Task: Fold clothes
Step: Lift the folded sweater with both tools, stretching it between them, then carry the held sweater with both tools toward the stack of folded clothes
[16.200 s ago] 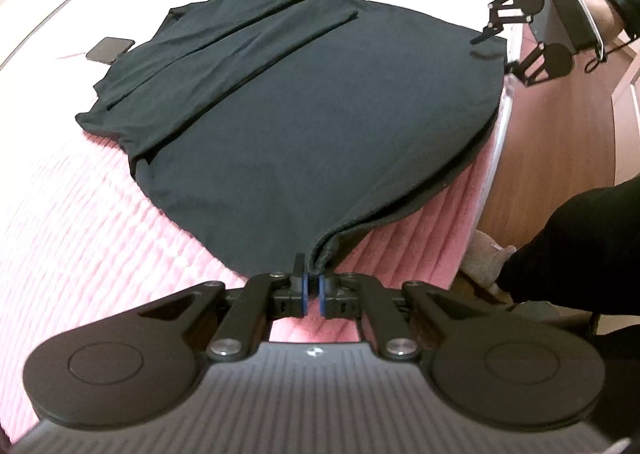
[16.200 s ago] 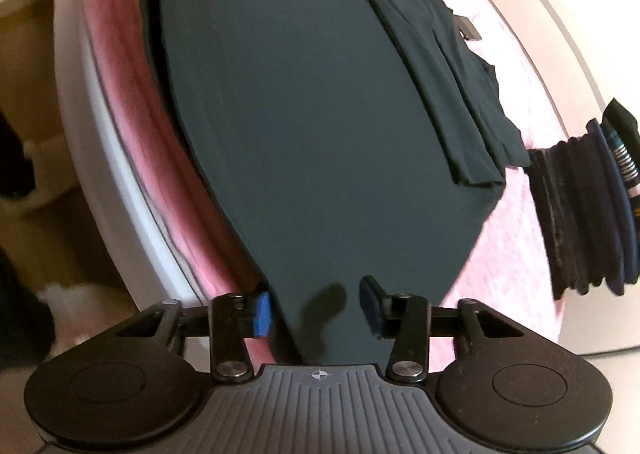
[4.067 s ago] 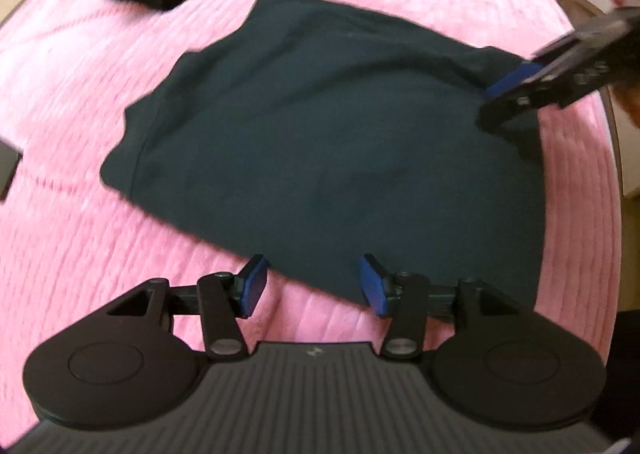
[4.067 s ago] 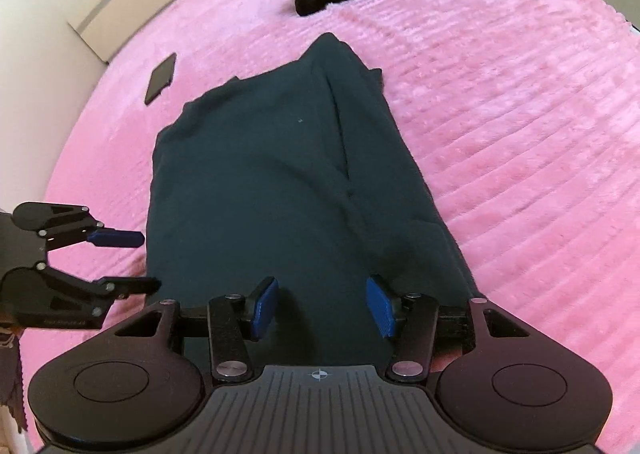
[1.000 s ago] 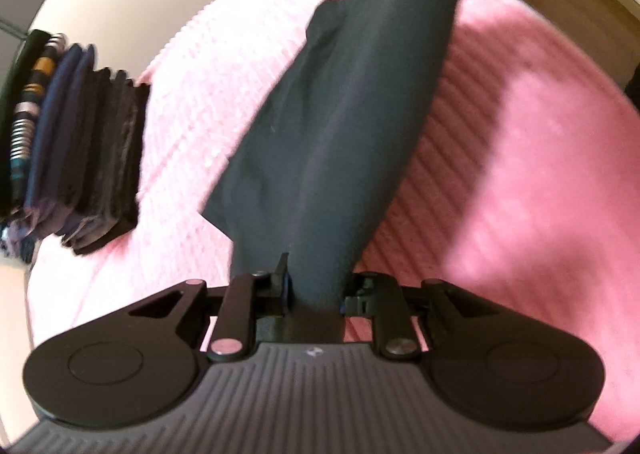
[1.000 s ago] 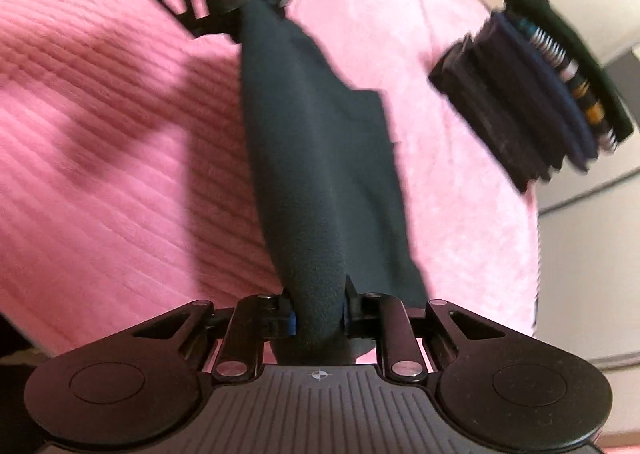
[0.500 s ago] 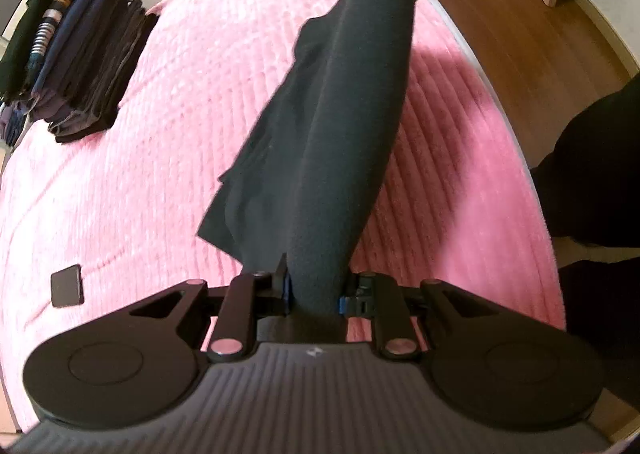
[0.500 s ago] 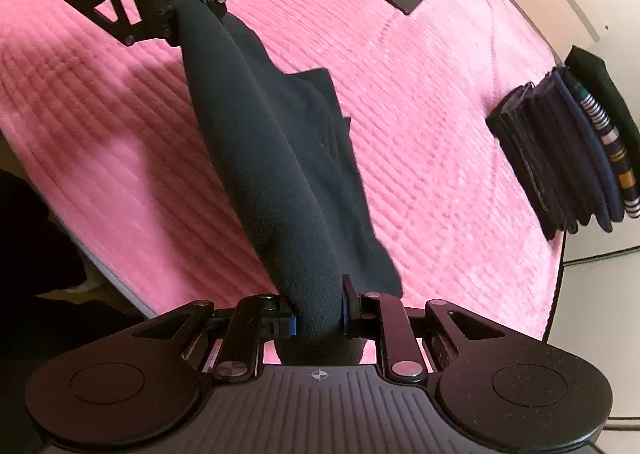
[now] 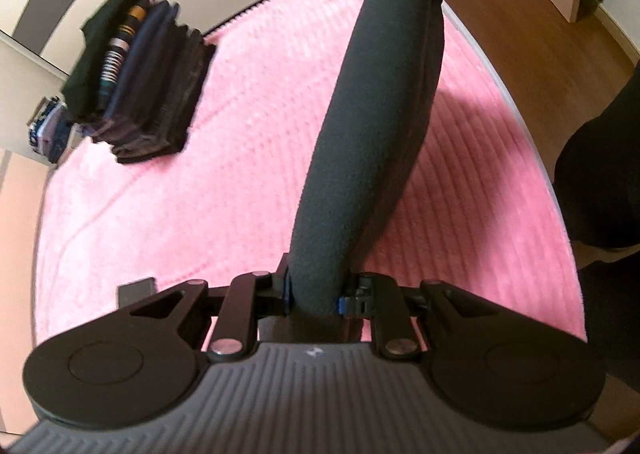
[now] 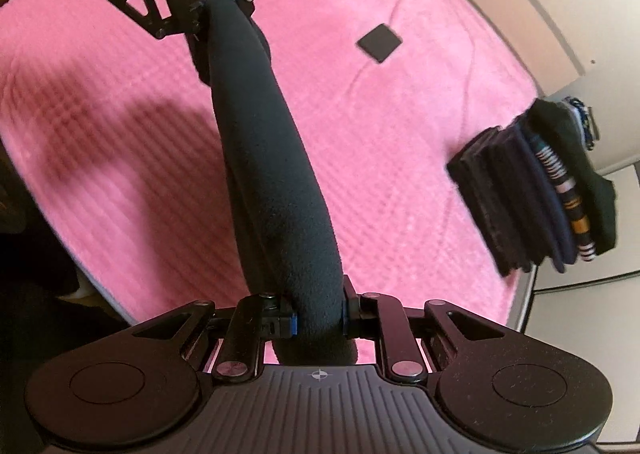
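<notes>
Dark garment (image 9: 372, 142) (seemingly airborne) clamped between left gripper (image 9: 314, 296), right gripper (image 10: 318, 320).

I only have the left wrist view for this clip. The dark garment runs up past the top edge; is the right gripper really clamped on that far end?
Observer: Yes. The right wrist view shows the right gripper with its jaws shut on the dark garment.
Operator: What is the dark thing half hidden behind my left gripper?
Observer: A small flat black square, lying alone on the pink cover, apart from the garment.
</notes>
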A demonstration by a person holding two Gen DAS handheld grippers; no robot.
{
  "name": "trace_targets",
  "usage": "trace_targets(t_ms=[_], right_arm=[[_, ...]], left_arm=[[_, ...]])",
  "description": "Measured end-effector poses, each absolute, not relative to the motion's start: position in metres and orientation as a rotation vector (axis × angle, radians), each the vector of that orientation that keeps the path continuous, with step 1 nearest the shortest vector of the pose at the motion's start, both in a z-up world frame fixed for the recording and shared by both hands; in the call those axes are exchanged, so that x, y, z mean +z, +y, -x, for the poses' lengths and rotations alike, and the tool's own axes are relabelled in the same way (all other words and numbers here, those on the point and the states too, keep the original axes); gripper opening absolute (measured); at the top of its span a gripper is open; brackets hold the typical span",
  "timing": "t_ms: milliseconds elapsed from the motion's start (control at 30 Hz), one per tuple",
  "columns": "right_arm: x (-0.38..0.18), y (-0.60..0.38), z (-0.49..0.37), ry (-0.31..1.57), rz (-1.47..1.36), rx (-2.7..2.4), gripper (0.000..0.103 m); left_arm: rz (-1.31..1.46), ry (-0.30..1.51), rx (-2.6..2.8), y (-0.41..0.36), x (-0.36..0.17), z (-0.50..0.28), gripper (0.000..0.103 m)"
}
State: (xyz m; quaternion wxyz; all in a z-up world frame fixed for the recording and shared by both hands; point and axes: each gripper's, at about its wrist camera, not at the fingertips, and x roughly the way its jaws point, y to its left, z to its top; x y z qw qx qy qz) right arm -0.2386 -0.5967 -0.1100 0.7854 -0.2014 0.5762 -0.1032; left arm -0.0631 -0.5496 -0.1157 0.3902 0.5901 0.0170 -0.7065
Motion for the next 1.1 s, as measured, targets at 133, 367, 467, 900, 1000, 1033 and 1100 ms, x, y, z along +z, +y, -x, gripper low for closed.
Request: trace_targets(t_ms=[133,367,467,900,1000,1033,1100], right_arm=[[-0.09,-0.597,0.238,1.231,0.446,-0.238,0.016],[-0.069,-0.605,0.245,1.21,0.462,-0.26,0.016],[-0.065,-0.615,0.254,1.201,0.473,-0.25,0.016],[-0.063,-0.706,0.344,1.128,0.526,-0.121,0.016],[-0.061,-0.729,0.369,1.114,0.541,-0.084,0.016],[-0.061,-0.735,0.376,1.111,0.546,-0.076,0.016],[-0.059,-0.747,0.39,1.106,0.553,-0.061,0.016]], left_arm=[[-1.488,-0.001,-1.793,-0.557,-0.097,0.063,0.016],[-1.47,-0.031,-1.78,-0.562,-0.078,0.072,0.016],[-1.473,-0.027,-1.76,-0.572,-0.074,0.083,0.016],[-1.503,0.088,-1.608,-0.638,-0.07,0.193,0.016],[-1.505,0.125,-1.571,-0.655,-0.068,0.222,0.016],[-1.504,0.135,-1.56,-0.661,-0.067,0.232,0.017],[-1.505,0.146,-1.547,-0.67,-0.066,0.25,0.017]])
